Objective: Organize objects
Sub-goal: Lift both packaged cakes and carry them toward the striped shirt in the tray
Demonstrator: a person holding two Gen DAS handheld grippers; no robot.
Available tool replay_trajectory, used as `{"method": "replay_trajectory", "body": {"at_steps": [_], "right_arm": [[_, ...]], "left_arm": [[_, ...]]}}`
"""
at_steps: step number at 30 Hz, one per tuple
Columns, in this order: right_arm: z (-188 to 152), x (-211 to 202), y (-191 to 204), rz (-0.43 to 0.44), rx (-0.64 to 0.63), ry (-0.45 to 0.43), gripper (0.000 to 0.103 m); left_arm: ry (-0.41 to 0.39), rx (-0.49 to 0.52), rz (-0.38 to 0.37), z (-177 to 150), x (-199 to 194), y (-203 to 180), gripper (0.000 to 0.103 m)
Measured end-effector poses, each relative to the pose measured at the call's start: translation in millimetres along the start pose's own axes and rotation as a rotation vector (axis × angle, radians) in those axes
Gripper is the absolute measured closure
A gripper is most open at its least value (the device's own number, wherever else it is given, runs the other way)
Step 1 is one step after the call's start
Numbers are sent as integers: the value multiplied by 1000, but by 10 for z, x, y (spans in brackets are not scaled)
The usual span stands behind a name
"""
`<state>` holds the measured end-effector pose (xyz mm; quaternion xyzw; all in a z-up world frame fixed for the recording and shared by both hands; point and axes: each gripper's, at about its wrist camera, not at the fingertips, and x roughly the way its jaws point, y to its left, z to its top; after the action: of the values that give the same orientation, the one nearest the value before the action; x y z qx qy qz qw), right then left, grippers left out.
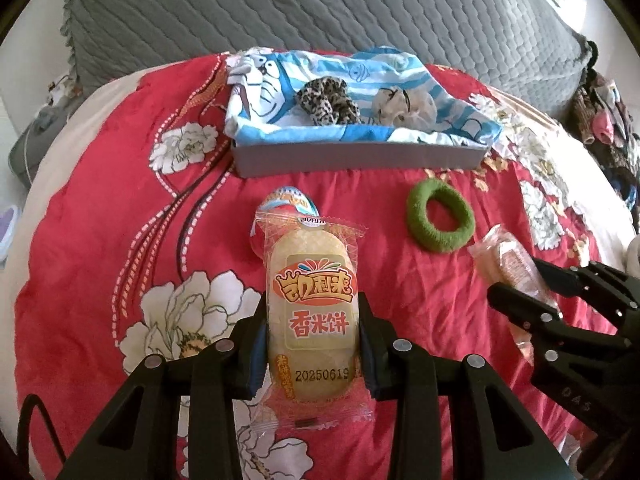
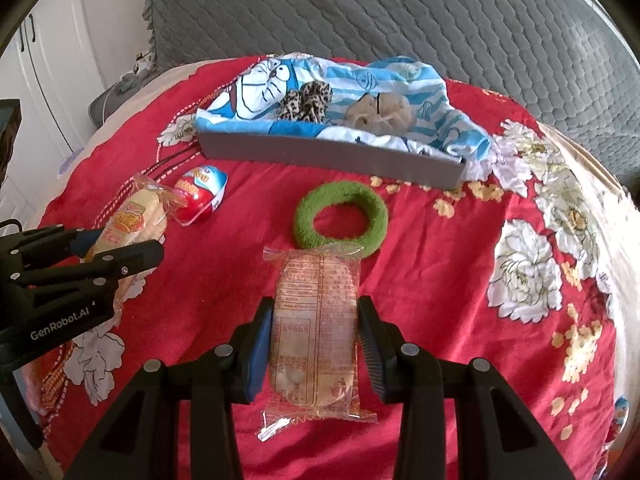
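Left wrist view: left gripper (image 1: 314, 344) is clamping a rice cracker packet (image 1: 312, 320), label side up, both pads pressing its long edges.
Behind that packet: a red egg-shaped toy (image 1: 286, 204) is lying just past its far end, partly hidden.
Right wrist view: right gripper (image 2: 316, 344) is pinching a second cracker packet (image 2: 316, 328), printed back facing up, jaws narrow around it.
Contact with bedspread: whether either packet is resting on or lifted off the red floral bedspread (image 2: 440, 280) is hard to say from these angles.
Green hair tie (image 2: 341, 220): lying flat on the bedspread, just beyond the second cracker packet and near the tray.
Grey tray (image 2: 332, 156): sitting at the far side, lined with a blue cartoon cloth (image 2: 264, 88).
Inside the tray: a leopard scrunchie (image 2: 306, 100) and a beige scrunchie (image 2: 378, 114) are lying side by side on the cloth.
Far background: a grey quilted cover (image 1: 320, 8) is stretching across.
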<state>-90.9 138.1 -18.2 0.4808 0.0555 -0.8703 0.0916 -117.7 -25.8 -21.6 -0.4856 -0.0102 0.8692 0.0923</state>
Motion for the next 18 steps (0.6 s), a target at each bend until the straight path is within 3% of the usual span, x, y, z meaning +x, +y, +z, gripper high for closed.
{"method": "replay_trajectory", "body": {"at_steps": [18], "right_arm": [[482,-540,-13,-23,-33,-102,62]], "left_arm": [[-93,-2,10,394,-519,-147,64]]}}
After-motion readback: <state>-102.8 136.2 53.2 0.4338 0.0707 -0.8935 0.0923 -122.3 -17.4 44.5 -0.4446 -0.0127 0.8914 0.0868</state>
